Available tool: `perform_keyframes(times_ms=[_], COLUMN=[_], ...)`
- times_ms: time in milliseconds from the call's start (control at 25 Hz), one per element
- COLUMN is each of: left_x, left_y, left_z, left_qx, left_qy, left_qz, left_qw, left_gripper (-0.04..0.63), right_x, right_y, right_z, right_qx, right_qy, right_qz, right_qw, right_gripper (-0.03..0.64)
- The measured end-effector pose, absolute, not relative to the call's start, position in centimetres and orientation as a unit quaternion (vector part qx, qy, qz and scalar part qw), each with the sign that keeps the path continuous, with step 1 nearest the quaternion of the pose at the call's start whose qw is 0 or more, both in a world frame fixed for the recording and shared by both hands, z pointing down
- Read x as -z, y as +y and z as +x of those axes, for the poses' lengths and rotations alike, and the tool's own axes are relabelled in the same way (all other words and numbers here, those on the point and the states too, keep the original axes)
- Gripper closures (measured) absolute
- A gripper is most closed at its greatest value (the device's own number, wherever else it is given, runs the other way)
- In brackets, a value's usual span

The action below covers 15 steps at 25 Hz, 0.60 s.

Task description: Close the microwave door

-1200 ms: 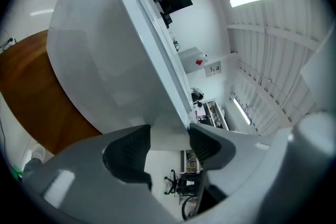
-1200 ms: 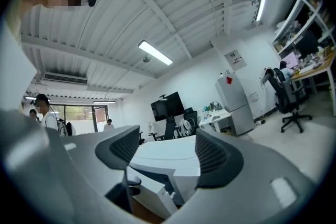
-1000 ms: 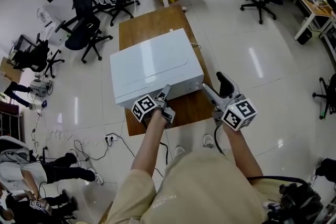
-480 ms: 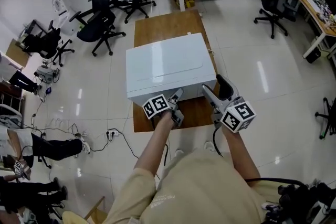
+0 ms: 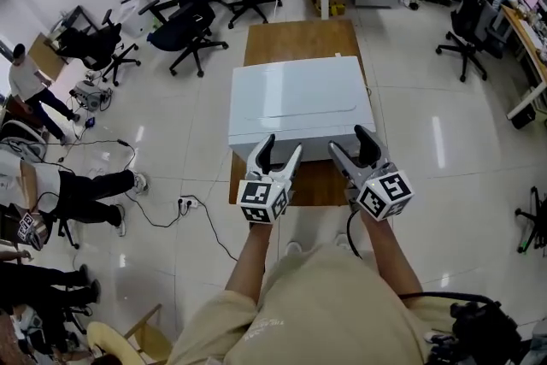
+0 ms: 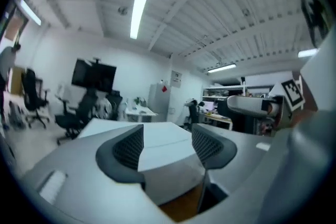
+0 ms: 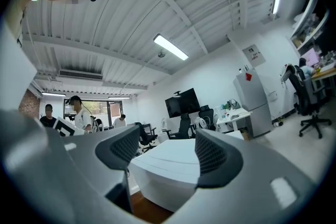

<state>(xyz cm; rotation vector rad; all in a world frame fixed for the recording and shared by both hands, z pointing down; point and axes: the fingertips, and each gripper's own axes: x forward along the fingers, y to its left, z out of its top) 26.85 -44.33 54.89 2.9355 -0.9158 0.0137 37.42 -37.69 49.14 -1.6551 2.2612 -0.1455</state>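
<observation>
Glossy white floor tiles [image 5: 197,124] are surrounding the brown rectangular wooden table [image 5: 295,38] on which the smooth white boxy microwave [image 5: 299,103] is sitting. At the microwave's near edge, the grey left gripper [image 5: 282,146], carrying a black-and-white square-marker cube, is opening its ribbed jaws on nothing. The matching right gripper [image 5: 349,141] is hovering at the microwave's near right corner, jaws spread and empty.

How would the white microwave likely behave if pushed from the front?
Probably stiff and heavy: the microwave is a broad box sitting flat on the wooden table. Tipping or rolling seems unlikely given its low, wide shape. It might slide slightly on the smooth wood.
</observation>
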Motion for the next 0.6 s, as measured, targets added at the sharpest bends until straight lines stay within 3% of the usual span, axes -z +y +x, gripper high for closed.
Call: perform_keyframes(times_ms=[120,240,600], left_x=[-51.6,-50.0,-48.1], left_y=[-45.1,-47.1,-46.9], left_z=[23.5,19.1,15.9], left_qx=[0.005,0.031,0.065], left_qy=[-0.365,-0.411,-0.438], left_qz=[0.929,0.908,0.886], left_qw=[-0.058,-0.076,-0.138], left_gripper=[0.269,0.208,0.196], right_x=[-48.7,-48.4,-49.0], right_y=[-37.4,-37.9,-37.4], right_z=[37.6,37.2,36.9], right_qx=[0.029,-0.024,-0.072], right_qy=[0.781,0.741,0.713], right_qz=[-0.604,-0.652,-0.687], right_qw=[0.157,0.158,0.120], right_gripper=[0.296,0.295,0.295])
